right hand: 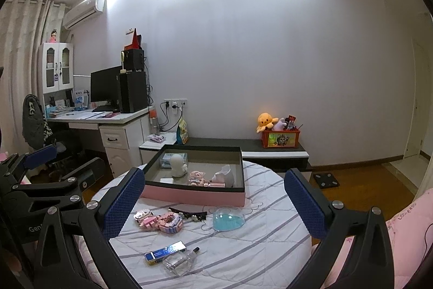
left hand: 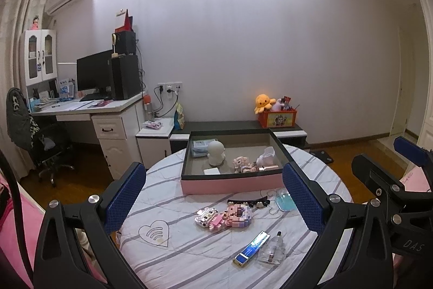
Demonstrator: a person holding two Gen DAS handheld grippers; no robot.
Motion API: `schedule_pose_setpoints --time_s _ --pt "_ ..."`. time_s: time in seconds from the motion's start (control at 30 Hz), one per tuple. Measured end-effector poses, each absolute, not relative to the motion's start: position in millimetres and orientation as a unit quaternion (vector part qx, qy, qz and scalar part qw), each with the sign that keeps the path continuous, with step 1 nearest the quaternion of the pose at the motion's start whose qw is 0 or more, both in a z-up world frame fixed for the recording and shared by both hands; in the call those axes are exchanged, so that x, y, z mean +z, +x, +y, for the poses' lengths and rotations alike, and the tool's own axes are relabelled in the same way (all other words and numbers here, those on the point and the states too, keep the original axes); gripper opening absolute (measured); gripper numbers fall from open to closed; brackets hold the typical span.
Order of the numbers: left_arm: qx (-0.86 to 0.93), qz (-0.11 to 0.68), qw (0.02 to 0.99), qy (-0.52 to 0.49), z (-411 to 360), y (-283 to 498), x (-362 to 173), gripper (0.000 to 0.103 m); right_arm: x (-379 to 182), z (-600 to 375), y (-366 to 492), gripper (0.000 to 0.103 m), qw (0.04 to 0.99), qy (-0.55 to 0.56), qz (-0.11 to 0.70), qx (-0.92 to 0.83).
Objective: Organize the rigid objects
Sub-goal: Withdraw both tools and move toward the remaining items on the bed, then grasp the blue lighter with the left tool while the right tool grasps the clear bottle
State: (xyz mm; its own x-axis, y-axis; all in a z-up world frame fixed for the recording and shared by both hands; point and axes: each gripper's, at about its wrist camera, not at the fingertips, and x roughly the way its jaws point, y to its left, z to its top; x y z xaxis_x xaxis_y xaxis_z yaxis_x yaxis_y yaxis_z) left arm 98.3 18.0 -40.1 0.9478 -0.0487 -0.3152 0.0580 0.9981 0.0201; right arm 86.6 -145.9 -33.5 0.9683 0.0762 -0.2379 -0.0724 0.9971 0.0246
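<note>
A pink box with a dark rim (left hand: 230, 184) (right hand: 194, 196) stands at the far side of a round striped table (left hand: 189, 248) (right hand: 257, 248). It holds a white figure (left hand: 215, 152) (right hand: 178, 166) and several small toys. In front lie a pink brick toy (left hand: 223, 216) (right hand: 159, 221), a black hair clip (left hand: 247, 201) (right hand: 188, 212), a blue face shield (left hand: 284, 202) (right hand: 228, 218), a blue box (left hand: 251, 248) (right hand: 165, 251) and a clear glass bottle (left hand: 272, 248) (right hand: 180, 263). My left gripper (left hand: 213, 199) and right gripper (right hand: 213, 205) are open and empty, held above the table's near side.
A low black-and-white cabinet (left hand: 232, 126) (right hand: 243, 146) behind the table carries a red toy bin (left hand: 276, 118) (right hand: 280, 138). A desk with monitor (left hand: 94, 75) (right hand: 105, 85) and an office chair (left hand: 29, 132) stand at the left. Pink bedding (right hand: 406, 221) lies at the right.
</note>
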Motion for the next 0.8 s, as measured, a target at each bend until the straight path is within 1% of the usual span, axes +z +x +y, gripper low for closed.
schedule_pose_setpoints --time_s 0.33,0.53,0.8 --pt "-0.033 0.198 0.979 0.027 9 126 -65 0.102 -54 -155 110 0.103 0.987 0.015 0.154 0.035" --pt "-0.042 0.257 0.965 0.042 3 145 -105 0.102 -85 -159 128 0.103 0.979 0.015 0.202 0.036" --pt "-0.033 0.337 0.938 0.068 20 149 -171 0.102 -149 -147 147 0.103 0.954 0.016 0.294 0.061"
